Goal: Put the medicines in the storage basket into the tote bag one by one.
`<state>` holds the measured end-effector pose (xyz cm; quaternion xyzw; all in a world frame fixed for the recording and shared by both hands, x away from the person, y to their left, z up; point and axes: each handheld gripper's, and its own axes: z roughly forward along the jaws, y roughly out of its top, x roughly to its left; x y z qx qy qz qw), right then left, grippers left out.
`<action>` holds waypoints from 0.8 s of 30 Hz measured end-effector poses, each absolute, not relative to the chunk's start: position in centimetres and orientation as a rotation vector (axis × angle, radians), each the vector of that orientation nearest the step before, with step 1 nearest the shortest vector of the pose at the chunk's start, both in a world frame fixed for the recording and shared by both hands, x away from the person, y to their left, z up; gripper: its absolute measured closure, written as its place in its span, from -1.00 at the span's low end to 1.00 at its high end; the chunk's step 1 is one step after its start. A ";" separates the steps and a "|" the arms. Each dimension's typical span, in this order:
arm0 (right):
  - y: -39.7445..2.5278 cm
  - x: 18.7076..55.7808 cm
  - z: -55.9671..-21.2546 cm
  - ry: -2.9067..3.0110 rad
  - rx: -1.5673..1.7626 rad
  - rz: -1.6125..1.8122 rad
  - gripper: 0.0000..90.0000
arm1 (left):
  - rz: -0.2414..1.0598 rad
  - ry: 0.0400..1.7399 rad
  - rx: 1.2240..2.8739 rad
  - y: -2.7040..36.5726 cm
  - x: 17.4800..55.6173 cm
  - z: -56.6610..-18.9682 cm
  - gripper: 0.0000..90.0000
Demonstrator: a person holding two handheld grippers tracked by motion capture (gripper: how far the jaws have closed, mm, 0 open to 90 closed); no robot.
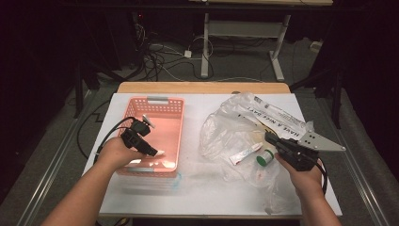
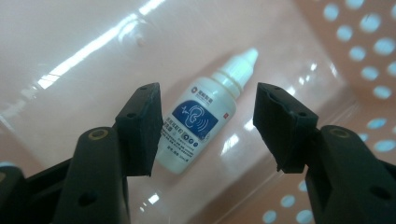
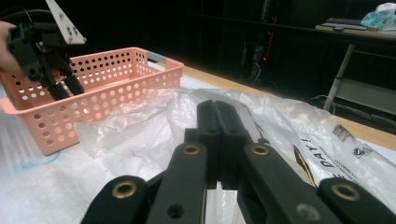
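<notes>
Hovering L gripper [image 1: 149,149] over pink basket [image 1: 169,101] in high view. L gripper view: jaws apart astride ear-drop bottle [image 2: 201,122] on basket floor; best lifted straight. R gripper view: R gripper [image 3: 220,114] jaws together on plastic bag [image 3: 140,126].

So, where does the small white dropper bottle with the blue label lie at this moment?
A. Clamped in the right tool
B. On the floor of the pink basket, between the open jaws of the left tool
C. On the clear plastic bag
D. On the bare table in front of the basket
B: the left gripper view shows the dropper bottle lying on the floor of the pink basket, with the left tool open and its jaws apart on either side.
</notes>
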<state>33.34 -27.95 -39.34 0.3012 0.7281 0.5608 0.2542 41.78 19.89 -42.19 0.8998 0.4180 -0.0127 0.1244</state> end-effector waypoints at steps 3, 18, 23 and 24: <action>-28.0 33.4 -39.3 1.977 0.820 1.525 1.00 | -0.051 1.210 2.695 19.5 42.0 -43.0 -0.08; -28.0 33.4 -39.4 1.975 0.820 1.525 1.00 | -0.025 1.185 2.805 18.4 42.2 -44.3 0.21; -28.0 33.4 -39.4 1.976 0.822 1.525 1.00 | -0.023 1.197 2.798 18.3 42.1 -44.3 0.27; -28.0 33.4 -39.4 1.976 0.822 1.525 1.00 | -0.023 1.202 2.796 18.2 42.1 -44.2 0.27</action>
